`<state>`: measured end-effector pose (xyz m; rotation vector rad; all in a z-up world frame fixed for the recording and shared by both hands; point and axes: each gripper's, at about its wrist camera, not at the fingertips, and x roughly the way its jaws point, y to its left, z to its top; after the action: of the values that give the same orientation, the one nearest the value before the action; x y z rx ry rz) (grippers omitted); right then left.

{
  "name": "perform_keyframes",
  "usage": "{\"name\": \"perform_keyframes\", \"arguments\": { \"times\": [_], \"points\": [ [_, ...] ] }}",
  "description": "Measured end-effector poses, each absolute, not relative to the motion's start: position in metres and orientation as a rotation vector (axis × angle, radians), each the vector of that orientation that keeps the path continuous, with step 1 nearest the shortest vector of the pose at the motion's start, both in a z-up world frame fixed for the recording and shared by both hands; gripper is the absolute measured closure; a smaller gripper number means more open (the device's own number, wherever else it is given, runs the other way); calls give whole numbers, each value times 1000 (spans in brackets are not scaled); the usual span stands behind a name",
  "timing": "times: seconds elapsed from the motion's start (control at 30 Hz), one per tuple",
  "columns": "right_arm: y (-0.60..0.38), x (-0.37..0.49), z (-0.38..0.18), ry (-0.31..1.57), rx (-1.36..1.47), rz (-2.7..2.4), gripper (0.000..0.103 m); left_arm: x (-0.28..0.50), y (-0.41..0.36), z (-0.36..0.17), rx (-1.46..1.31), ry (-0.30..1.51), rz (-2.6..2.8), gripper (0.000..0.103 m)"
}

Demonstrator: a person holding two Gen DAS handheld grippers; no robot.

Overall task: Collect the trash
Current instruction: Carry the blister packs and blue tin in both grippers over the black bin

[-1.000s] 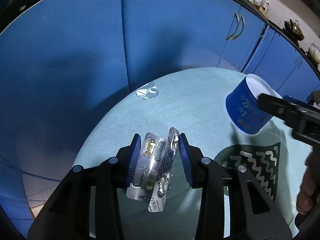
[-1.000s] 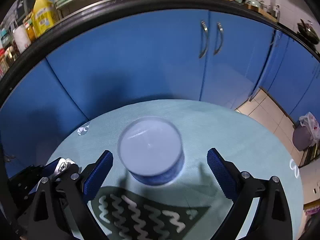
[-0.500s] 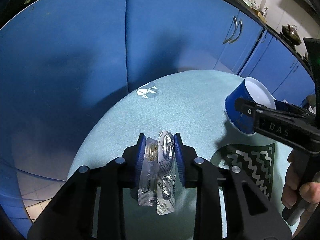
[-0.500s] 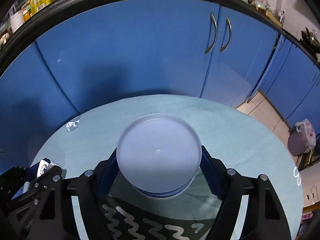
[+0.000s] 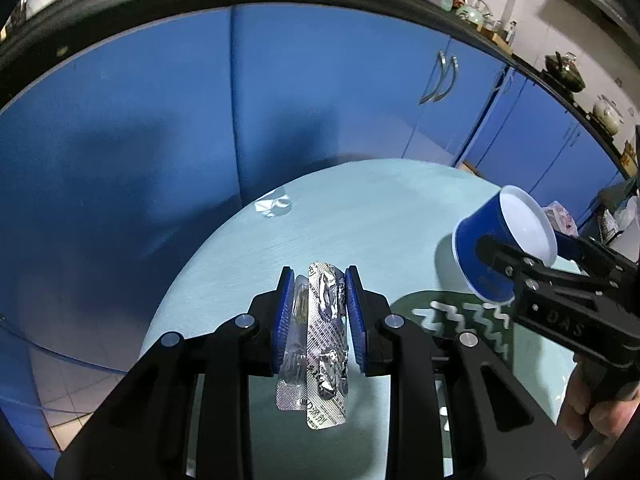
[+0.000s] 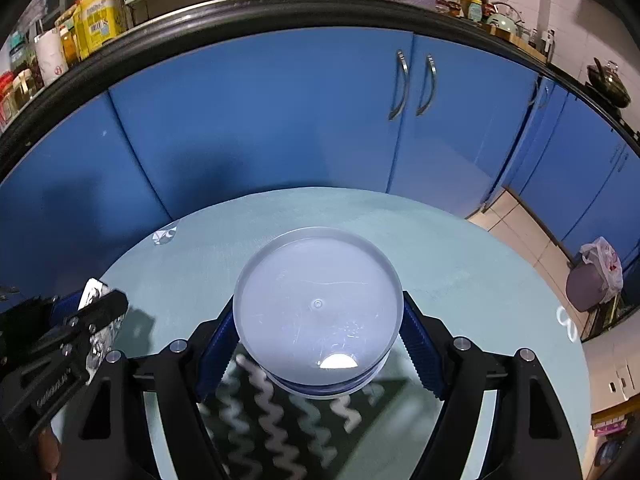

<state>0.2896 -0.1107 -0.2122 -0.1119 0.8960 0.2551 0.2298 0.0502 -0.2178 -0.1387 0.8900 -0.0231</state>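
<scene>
The round desk (image 6: 460, 248) filled the lower half of both views, its far edge curving just in front of the blue cabinet doors (image 6: 280, 120). Within the preceding second the right gripper (image 6: 318, 350), previously spread wide around the blue cup (image 6: 318, 312), had closed onto the cup's sides; the cup sat at centre frame in the right wrist view and at right of frame in the left wrist view, apparently raised and tilted above the patterned mat (image 6: 280, 420). The left gripper (image 5: 318, 316) had narrowed onto the two blister packs (image 5: 324, 344), which stood clamped between its pads at lower centre. Both items were therefore judged secured for disposal. Open desk surface remained ahead of both grippers. A small crumpled clear wrapper (image 5: 274, 204) lay near the desk's far left edge, uncollected.
</scene>
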Motion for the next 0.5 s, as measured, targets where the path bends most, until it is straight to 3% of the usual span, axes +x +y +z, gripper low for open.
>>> {"name": "perform_keyframes", "arguments": {
  "times": [0.5],
  "points": [
    [-178,221,-170,827,-73,171,30,204,2,-180,-80,835,-83,76]
  ]
}}
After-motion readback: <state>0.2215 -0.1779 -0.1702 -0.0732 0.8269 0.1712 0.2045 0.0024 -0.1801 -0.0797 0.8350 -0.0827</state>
